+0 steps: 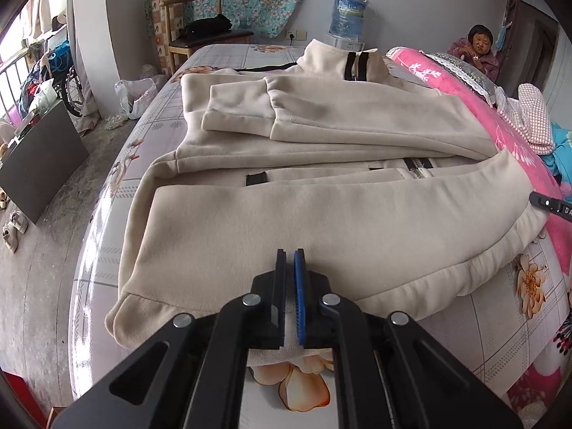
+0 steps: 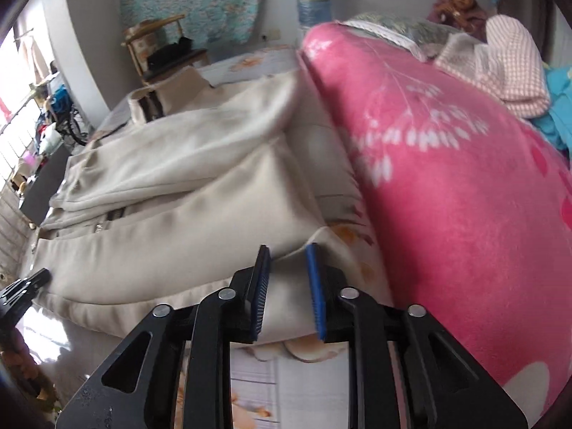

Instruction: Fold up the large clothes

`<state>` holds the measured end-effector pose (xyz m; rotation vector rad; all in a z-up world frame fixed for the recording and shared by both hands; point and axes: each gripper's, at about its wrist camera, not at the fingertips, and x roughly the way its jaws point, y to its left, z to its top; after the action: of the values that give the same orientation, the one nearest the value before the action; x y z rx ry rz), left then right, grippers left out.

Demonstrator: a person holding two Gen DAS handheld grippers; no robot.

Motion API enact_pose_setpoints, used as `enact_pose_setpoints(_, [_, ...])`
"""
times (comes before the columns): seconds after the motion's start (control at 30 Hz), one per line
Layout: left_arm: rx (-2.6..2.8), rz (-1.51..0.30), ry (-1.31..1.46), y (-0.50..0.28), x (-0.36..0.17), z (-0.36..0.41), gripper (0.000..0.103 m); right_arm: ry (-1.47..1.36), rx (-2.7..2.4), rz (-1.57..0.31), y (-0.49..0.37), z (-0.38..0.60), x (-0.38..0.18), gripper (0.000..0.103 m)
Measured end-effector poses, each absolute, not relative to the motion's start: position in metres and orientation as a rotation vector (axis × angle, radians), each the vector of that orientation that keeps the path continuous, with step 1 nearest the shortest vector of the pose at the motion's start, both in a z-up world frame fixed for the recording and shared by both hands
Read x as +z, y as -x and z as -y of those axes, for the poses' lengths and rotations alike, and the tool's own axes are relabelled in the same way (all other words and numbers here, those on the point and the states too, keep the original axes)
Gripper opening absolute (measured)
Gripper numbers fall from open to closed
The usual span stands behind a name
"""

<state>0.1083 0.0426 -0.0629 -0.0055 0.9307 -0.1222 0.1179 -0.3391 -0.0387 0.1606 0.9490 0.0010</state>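
The cream zip jacket (image 1: 321, 214) stretches away from its hem at bottom centre. The clenched left gripper (image 1: 290, 261) pinches nothing visible. The right gripper (image 2: 287, 250), part released, straddles the hem's right corner without clamping.

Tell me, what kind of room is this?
Most likely a lived-in bedroom at home: a cream jacket lies spread on a bed with a floral sheet, a pink blanket beside it, and a wooden chair behind.

Right-wrist view motion-blurred: pink blanket (image 2: 447, 186)
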Motion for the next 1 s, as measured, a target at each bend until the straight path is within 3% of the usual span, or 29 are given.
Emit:
enact_pose_setpoints(0.13, [-0.118, -0.954, 0.003, -0.113, -0.061, -0.042, 0.005, -0.144, -0.025, -0.941, -0.114, 0.335, -0.029, 0.022])
enact_pose_setpoints(0.3, [-0.088, -1.009, -0.018, -0.123, -0.056, -0.035, 0.005, -0.087, 0.093, -0.859, -0.101, 0.293, 0.006, 0.053])
enact_pose_setpoints(0.47, [-0.077, -1.043, -0.033, -0.128, -0.057, -0.026, 0.024, -0.025, 0.283, -0.901, -0.105, 0.231, 0.001, 0.066])
enact_pose_setpoints(0.63, [-0.047, -1.056, -0.083, -0.129, -0.059, -0.015, 0.060, -0.001, 0.325, -0.985, -0.111, 0.197, -0.025, 0.071])
enact_pose_setpoints(0.87, [-0.022, -1.075, -0.061, -0.135, -0.061, -0.018, 0.069, 0.102, 0.263, -1.046, -0.106, 0.182, -0.051, 0.086])
enact_pose_setpoints(1.0, [-0.016, -1.079, -0.056, -0.136, -0.062, -0.020, 0.073, 0.060, 0.265, -1.074, -0.110, 0.189, -0.050, 0.087])
